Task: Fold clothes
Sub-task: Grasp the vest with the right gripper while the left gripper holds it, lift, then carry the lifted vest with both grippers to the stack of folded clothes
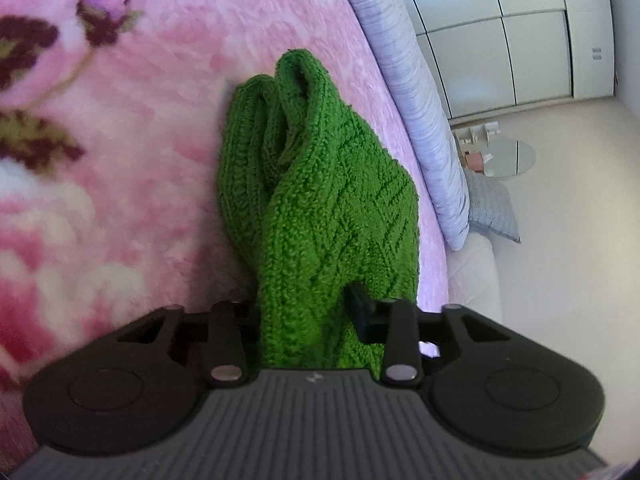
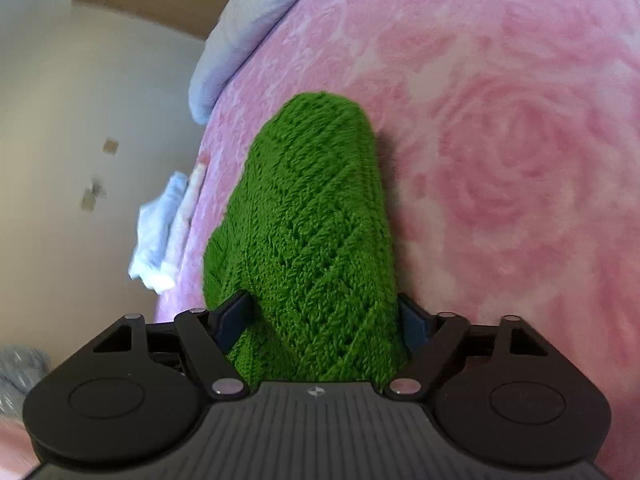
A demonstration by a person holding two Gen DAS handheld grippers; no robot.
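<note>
A green knitted garment (image 1: 320,200) hangs bunched over a pink floral blanket (image 1: 120,200). My left gripper (image 1: 304,312) is shut on one part of it; the cloth fills the gap between the fingers and folds stand up ahead. My right gripper (image 2: 324,316) is shut on another part of the same green knit (image 2: 316,220), which rises as a thick rounded bundle over the pink blanket (image 2: 500,160). Most of each fingertip is hidden by cloth.
A pale blue striped bolster (image 1: 420,120) lies along the bed edge, with a blue cushion (image 1: 492,212), a round glass table (image 1: 508,156) and white wardrobe doors (image 1: 500,40) beyond. In the right wrist view a blue pillow (image 2: 248,32) and white cloth (image 2: 160,232) lie at the bed's edge.
</note>
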